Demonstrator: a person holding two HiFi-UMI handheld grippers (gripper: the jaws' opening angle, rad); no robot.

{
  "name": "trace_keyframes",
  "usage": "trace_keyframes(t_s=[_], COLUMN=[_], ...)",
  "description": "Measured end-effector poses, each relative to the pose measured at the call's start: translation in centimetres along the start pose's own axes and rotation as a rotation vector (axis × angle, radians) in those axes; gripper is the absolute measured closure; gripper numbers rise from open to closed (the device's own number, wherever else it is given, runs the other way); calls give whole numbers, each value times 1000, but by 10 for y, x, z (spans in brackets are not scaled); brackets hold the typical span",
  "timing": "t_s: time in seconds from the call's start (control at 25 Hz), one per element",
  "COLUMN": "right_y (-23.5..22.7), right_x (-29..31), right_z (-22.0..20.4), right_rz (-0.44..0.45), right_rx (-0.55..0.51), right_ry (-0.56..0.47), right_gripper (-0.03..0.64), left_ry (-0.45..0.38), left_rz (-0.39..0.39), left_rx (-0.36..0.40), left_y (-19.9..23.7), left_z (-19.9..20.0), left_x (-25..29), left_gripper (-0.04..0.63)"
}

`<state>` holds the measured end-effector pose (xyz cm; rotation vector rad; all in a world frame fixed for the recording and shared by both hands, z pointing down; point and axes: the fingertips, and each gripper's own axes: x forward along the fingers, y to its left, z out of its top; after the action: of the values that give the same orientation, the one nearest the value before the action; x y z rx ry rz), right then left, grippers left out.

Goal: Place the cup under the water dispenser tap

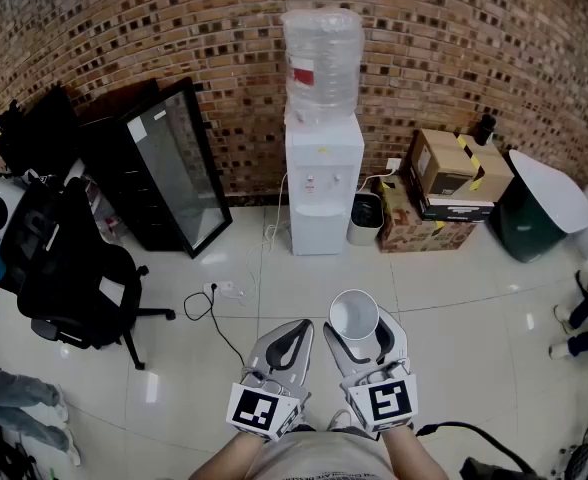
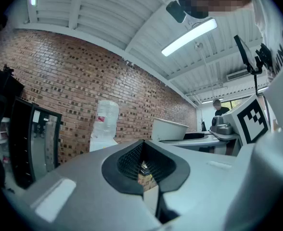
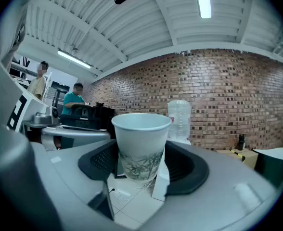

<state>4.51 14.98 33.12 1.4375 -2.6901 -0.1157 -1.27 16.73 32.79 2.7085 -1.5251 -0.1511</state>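
A white paper cup [image 1: 354,318] with a green bamboo print [image 3: 140,146] stands upright between the jaws of my right gripper [image 1: 359,336], which is shut on it. My left gripper [image 1: 292,342] is beside it on the left, shut with nothing in it; its black pads [image 2: 132,163] meet at the tips. The white water dispenser [image 1: 323,183] with a clear bottle on top [image 1: 321,60] stands against the brick wall, straight ahead and well away from both grippers. It also shows small in the left gripper view as the dispenser [image 2: 103,129] and behind the cup as the dispenser [image 3: 179,121].
A black-framed glass panel [image 1: 174,168] leans left of the dispenser. A black office chair [image 1: 69,273] stands at left. A power strip with cable [image 1: 219,293] lies on the tile floor. Cardboard boxes [image 1: 444,193], a small bin [image 1: 366,218] and a green bin [image 1: 534,208] sit to the right. People stand at desks [image 3: 59,105].
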Motion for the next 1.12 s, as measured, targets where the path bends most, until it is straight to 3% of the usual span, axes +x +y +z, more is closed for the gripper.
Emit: trace_keyframes(t_s=[0.6,1.12], right_y=[17,-12], right_x=[15,47], right_z=[1,-5], right_rz=[-43,-41], right_rx=[-13,-11], right_ry=[11,17], right_gripper=[308,308], left_ry=[-25,1], left_rz=[-36,-51], left_rx=[-17,-27], left_y=[25,41], left_z=[5,-3], left_x=[-6,35], left_gripper=[603,603])
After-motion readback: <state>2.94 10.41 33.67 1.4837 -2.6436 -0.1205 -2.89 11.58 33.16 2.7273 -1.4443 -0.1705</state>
